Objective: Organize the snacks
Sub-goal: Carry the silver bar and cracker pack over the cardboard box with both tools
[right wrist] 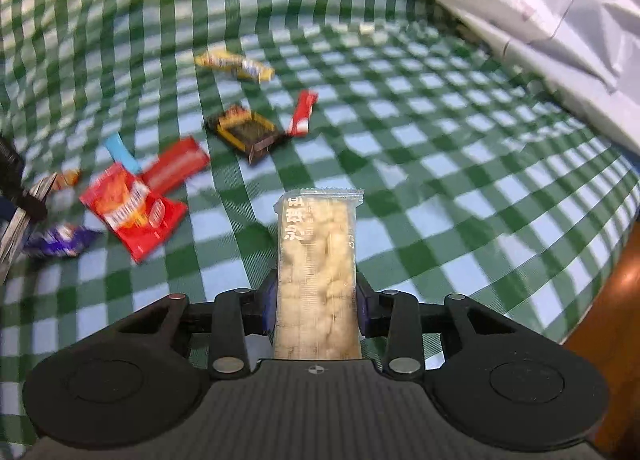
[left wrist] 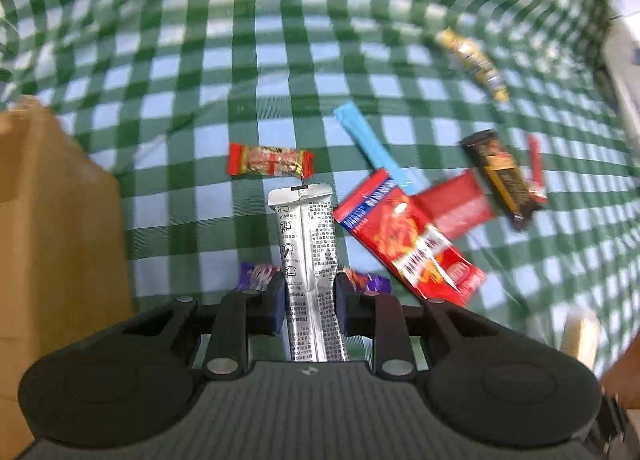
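Near the left edge of the checked cloth [left wrist: 280, 72], a brown box [left wrist: 52, 220]. Just beside it, the left gripper [left wrist: 310, 300], squeezed tight on a silver packet [left wrist: 306, 244] that sticks straight out past the fingers. Under the fingers, a purple candy [left wrist: 256, 274] lying flat. Best to lift straight up so the purple candy stays put, then carry the silver packet over to the brown box and let go gently. Best to hold on firmly, since the shiny wrapper looks slippery.

Around the middle of the cloth, a red bag [left wrist: 408, 244], a blue stick [left wrist: 372, 144], a dark bar [left wrist: 504, 176] and a yellow candy [left wrist: 472, 62], all loose.

Toward the right edge, the right gripper [right wrist: 316, 304], clamped on a clear packet of puffed rice [right wrist: 318, 260], up off the cloth. Best not to squeeze harder, or the rice may crumble.
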The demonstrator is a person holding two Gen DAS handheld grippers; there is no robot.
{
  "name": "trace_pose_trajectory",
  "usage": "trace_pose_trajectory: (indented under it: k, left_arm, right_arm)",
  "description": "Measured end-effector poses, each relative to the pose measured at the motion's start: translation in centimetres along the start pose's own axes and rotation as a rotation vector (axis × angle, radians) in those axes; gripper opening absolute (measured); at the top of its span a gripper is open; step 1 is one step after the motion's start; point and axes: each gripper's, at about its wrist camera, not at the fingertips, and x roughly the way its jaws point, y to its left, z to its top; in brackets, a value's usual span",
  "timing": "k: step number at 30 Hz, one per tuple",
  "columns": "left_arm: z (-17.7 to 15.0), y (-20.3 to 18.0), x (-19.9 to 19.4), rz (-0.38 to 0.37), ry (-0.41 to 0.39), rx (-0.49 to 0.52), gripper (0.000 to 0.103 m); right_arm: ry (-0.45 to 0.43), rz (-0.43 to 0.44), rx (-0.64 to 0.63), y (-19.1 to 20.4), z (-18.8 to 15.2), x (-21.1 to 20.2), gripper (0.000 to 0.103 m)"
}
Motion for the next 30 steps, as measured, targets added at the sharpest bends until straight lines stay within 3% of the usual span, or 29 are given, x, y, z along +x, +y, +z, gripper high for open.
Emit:
trace_pose_trajectory:
  k: [4,9,16,20,24,30]
  left_arm:
    - [-3.7,1.0,-6.4,-0.038,-0.072,0.032,0.028]
    - [-9.7,2.7,-13.2,-0.053,-0.136,0.054,0.028]
    - [-17.2,7.7,-19.2,0.087,-0.162,0.035,0.028]
    - [-21.2,11.2,-21.3,0.139,-0.154,0.004,0.028]
    - [-25.3,14.6,-23.9,0.169,-0.197,-0.018,0.028]
    - [-28.6,16.5,-25.7,0.148,-0.246,-0.060,0.028]
  right_arm:
    - [-0.040,0.061,0.007,1.1,0.3,-3.8,0.038]
    - [-0.060,0.214,-0.036,5.5,-0.9,-9.6,0.038]
    - [-0.036,0.414,-0.142,12.5,-4.7,-17.2,0.038]
    - [-0.045,0.474,-0.253,16.1,-7.3,-21.3,0.039]
    - [-0.039,0.515,-0.325,18.5,-9.2,-24.2,0.039]
    - [-0.075,0.513,-0.434,21.1,-11.2,-27.5,0.039]
